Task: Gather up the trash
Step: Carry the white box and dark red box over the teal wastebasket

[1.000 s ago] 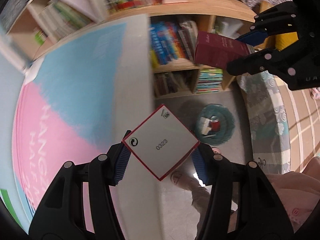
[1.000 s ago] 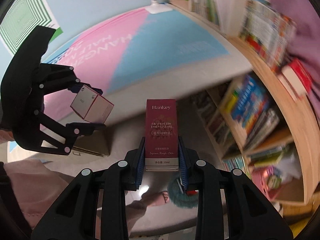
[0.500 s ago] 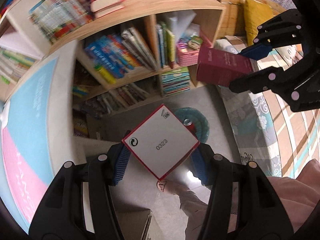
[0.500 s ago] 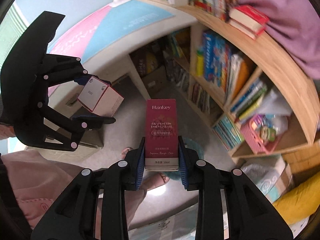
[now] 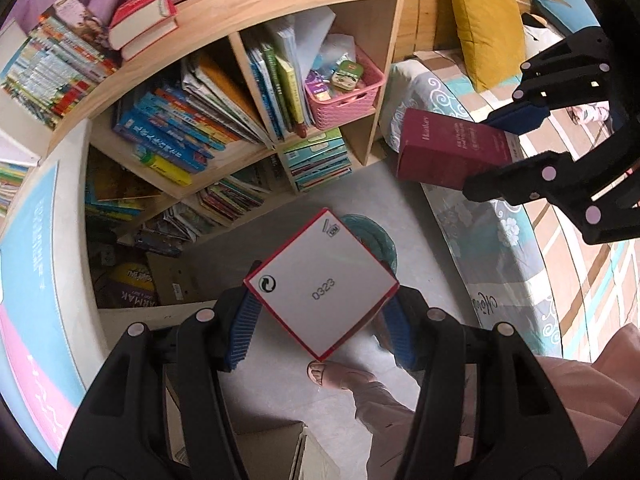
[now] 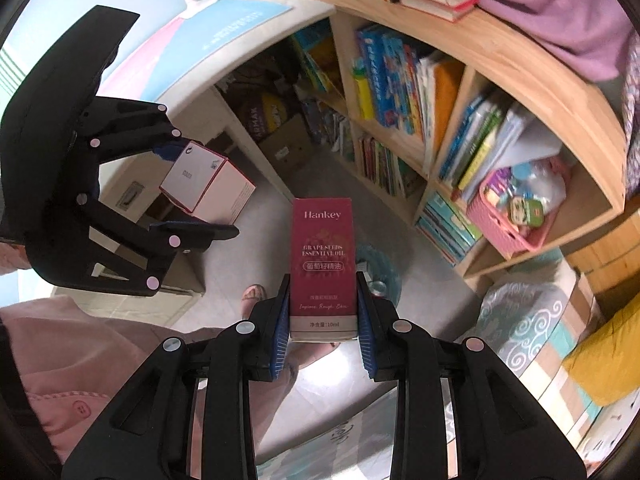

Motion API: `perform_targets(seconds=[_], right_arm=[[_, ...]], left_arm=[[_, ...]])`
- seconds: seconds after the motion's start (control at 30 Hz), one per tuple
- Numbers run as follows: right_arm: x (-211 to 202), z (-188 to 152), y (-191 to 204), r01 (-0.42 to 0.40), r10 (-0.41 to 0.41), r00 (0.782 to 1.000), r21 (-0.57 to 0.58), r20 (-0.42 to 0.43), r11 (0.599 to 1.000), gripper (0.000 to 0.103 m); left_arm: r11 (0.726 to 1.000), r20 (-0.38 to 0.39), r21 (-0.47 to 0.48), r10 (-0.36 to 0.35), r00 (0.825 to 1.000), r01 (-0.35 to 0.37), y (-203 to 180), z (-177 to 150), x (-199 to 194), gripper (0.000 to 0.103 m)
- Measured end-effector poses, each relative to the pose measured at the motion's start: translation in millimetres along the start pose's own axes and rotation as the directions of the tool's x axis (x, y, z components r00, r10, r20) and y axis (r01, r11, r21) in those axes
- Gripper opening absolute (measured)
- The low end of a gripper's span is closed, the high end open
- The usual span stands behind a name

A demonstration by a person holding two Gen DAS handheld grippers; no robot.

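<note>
Showing yellow pillow (image 5: 488,20) left wrist only | pink shirt button (image 6: 82,408) right wrist only

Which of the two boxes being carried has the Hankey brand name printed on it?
The tall dark red box clamped in the right gripper. The left gripper holds a squarer white box with red edges, marked 0323.

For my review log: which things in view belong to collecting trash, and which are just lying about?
Job: white box in left gripper; maroon box in right gripper; teal bin.
Lying about: bookshelf, pink basket, yellow cushion.
</note>
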State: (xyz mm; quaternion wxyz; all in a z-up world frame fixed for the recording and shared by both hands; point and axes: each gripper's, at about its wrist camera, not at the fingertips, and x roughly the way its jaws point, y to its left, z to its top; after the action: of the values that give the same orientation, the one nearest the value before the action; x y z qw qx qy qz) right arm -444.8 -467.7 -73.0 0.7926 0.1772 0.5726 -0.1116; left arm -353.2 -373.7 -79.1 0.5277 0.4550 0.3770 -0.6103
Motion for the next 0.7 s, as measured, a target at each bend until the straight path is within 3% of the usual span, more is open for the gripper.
perform_targets(seconds=[0.7], right_arm=[[23, -10, -17, -0.028, 0.031, 0.998, 0.063, -0.049, 0.998, 0.03]], left_arm=[[0.998, -0.064, 0.028, -0.049, 0.997, 0.051, -11, 14, 35, 0.053]])
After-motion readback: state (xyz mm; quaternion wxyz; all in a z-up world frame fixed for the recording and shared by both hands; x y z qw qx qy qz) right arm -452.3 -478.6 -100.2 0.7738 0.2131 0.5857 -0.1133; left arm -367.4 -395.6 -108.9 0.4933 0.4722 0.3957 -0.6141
